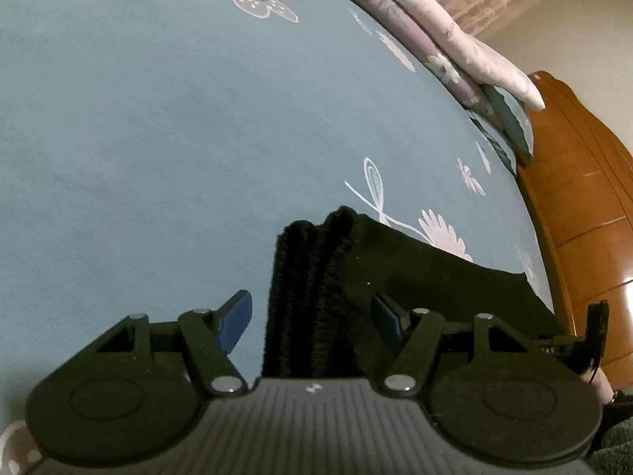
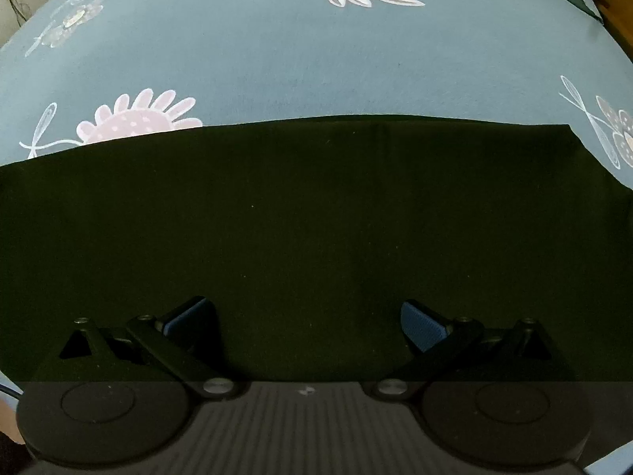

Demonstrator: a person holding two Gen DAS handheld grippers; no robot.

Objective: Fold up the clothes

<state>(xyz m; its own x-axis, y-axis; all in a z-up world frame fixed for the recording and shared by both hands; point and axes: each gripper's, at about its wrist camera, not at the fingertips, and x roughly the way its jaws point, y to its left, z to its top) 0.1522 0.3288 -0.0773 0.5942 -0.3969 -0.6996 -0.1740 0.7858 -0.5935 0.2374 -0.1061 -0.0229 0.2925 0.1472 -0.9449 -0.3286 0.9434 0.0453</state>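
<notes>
A black garment point(image 2: 300, 213) lies flat on the blue flowered bedsheet point(image 2: 277, 59), its far edge straight across the right wrist view. My right gripper point(image 2: 304, 320) hovers over the cloth with its blue pads point(image 2: 421, 326) wide apart and nothing between them. In the left wrist view a ribbed black cuff or hem point(image 1: 312, 277) of the garment runs up between the fingers of my left gripper point(image 1: 312, 318). Its blue pads point(image 1: 237, 322) stand off the ribbed cloth on both sides, so the jaws are open around it.
Folded pink and purple flowered bedding point(image 1: 435, 27) lies along the bed's far edge. A brown wooden cabinet point(image 1: 585, 206) stands beside the bed at the right. The bedsheet point(image 1: 138, 138) stretches bare to the left.
</notes>
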